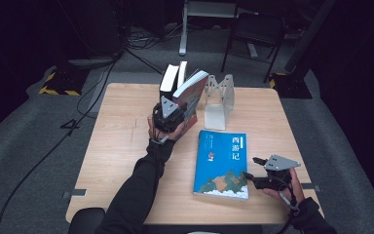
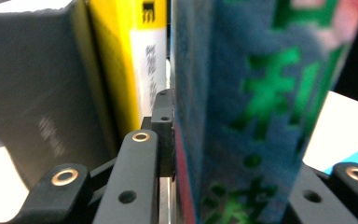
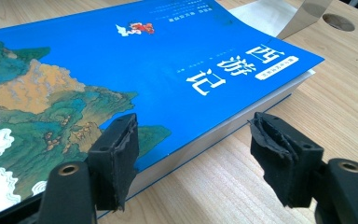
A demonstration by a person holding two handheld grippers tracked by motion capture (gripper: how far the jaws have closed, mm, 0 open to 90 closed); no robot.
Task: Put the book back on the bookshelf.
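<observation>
The left gripper [image 1: 174, 116] is clamped on a tilted paperback [image 1: 191, 92] beside upright books [image 1: 170, 78] at the table's far edge, probably stiff enough when pinched low, while the right gripper [image 3: 193, 154], jaws apart, straddles the heavy-looking, glossy blue book [image 3: 135, 70] lying flat near the front.

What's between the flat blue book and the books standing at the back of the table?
In the high view, the metal bookend stands between the blue book and the upright books, its base sheet reaching toward the blue book.
</observation>
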